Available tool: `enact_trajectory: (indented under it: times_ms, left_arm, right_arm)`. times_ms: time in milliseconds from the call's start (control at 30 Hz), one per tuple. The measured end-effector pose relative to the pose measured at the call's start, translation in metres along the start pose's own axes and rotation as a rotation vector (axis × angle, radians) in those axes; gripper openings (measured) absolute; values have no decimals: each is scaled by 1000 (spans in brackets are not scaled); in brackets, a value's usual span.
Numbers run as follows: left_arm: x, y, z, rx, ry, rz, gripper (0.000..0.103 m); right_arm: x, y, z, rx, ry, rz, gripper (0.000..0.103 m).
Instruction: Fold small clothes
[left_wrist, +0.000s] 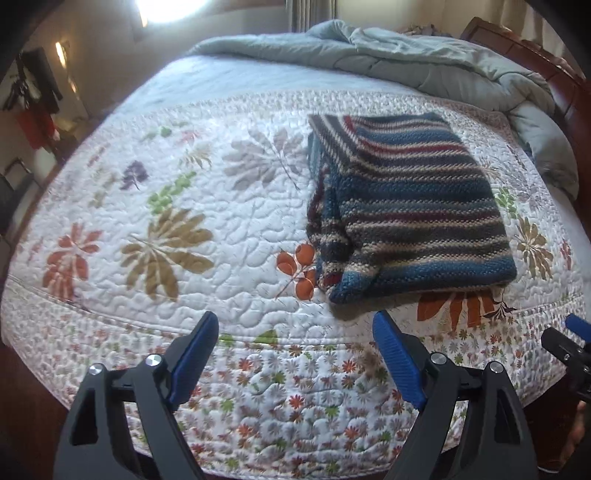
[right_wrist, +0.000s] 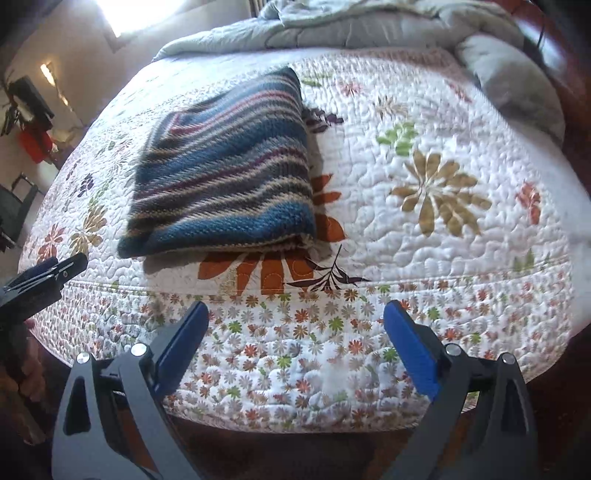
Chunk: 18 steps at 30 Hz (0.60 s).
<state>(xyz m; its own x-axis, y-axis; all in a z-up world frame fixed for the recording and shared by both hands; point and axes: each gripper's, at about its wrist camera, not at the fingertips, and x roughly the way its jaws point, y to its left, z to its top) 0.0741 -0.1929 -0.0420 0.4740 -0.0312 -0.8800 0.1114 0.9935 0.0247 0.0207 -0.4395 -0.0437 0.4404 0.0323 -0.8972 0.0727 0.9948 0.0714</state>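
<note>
Folded striped sweater (left_wrist: 410, 206) lies flat on the quilt (left_wrist: 207, 206), a neat rectangle w/ blue, cream, dark red and grey bands. One sleeve end pokes out along its side edge in the left wrist view, next to the orange leaf print (left_wrist: 299, 271). Sweater sits near the quilt's front seam, well short of the bunched grey duvet (left_wrist: 424, 62) at the far end of the bed.

Left gripper (left_wrist: 295, 328): jaws wide, nothing between them, only floral quilt border behind. It hangs off the sweater's near edge, not touching it.

Right gripper (right_wrist: 295, 317): jaws wide too, empty, also clear of the sweater's near edge, over the small-flower border.

Each gripper shows at the margin of the other's view: right one (left_wrist: 569, 343) by the sweater's near right corner, left one (right_wrist: 48, 277) by its near left corner (right_wrist: 125, 251). Neither touches the knit.

Big tan flower print (right_wrist: 439, 199) lies to the sweater's right in the right wrist view. Wooden bed frame (left_wrist: 554, 77) runs behind the duvet.
</note>
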Motion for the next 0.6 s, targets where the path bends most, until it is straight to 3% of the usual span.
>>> enact_trajectory:
  times_ms: [233,600]
  left_arm:
    - [-33,-3,-3,34,-71,25,89]
    - [-52,-4,-5,36,-94,9,89]
  right_arm:
    - [-22,10,-2,-4,-25,32,96]
    - [-36,24,0,-24,-32,31,97]
